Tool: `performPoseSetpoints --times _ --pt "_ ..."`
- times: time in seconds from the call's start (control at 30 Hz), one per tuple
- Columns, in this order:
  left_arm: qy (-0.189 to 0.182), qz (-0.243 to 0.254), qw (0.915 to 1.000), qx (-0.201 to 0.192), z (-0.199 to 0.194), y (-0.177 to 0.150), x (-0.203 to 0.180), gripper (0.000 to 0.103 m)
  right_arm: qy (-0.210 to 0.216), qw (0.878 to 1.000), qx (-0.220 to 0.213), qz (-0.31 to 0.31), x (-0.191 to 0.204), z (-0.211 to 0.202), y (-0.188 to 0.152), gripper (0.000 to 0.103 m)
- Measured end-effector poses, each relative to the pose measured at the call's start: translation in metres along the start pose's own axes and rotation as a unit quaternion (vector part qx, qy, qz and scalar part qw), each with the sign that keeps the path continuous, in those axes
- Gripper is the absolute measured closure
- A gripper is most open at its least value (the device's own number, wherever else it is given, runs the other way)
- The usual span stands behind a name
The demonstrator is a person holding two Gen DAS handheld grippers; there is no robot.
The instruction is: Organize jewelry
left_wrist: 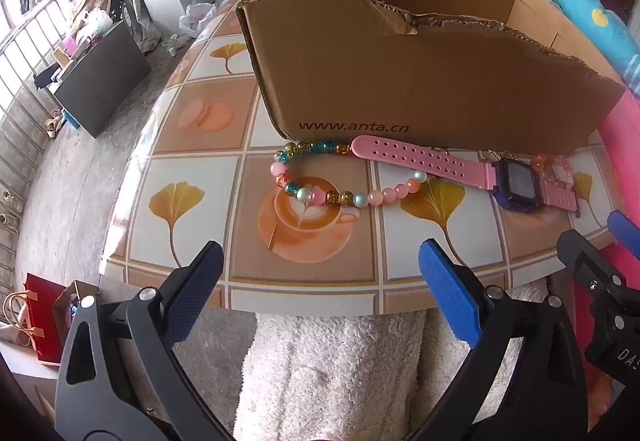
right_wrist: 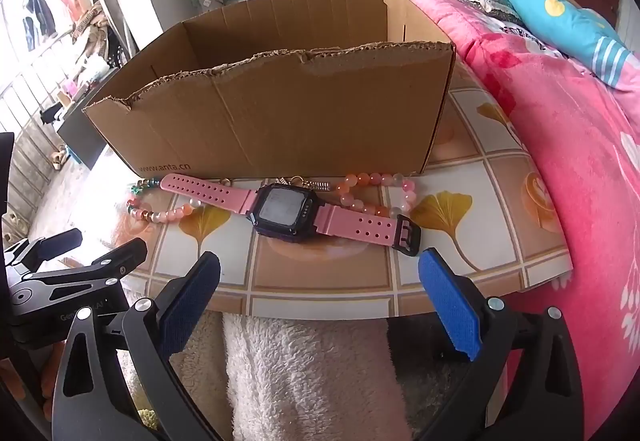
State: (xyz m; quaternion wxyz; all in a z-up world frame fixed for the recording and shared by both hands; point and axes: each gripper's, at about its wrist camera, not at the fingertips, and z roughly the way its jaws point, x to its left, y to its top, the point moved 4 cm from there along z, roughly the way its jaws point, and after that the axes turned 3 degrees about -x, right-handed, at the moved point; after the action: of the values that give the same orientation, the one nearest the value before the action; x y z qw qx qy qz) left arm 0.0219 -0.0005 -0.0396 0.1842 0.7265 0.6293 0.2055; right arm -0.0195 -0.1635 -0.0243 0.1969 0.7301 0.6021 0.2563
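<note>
A pink-strapped watch [right_wrist: 284,209] with a dark square face lies flat on the tiled table [right_wrist: 460,253], just in front of an open cardboard box [right_wrist: 280,113]. A multicoloured bead bracelet [left_wrist: 320,197] lies left of the watch, partly under its strap. A peach bead bracelet [right_wrist: 376,181] lies behind the watch's right strap, against the box. My left gripper [left_wrist: 320,253] hovers open over the table's near edge, facing the multicoloured bracelet. My right gripper [right_wrist: 320,261] is open too, near the watch's buckle end. Neither holds anything.
A small metal chain piece [right_wrist: 312,183] lies between the watch and the box. A pink blanket [right_wrist: 560,161] bounds the table on the right. White fluffy fabric [right_wrist: 300,361] lies below the near edge. Left of the table, the floor holds a dark cabinet [left_wrist: 104,81].
</note>
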Motion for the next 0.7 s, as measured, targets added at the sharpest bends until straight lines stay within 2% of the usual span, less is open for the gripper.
performPoseSetpoints --times 0.7 --pt "0.003 -0.003 1.0 -0.002 0.0008 -0.003 0.0005 0.009 -0.003 1.0 -0.007 -0.002 0.0016 -0.0061 0.0056 0.006"
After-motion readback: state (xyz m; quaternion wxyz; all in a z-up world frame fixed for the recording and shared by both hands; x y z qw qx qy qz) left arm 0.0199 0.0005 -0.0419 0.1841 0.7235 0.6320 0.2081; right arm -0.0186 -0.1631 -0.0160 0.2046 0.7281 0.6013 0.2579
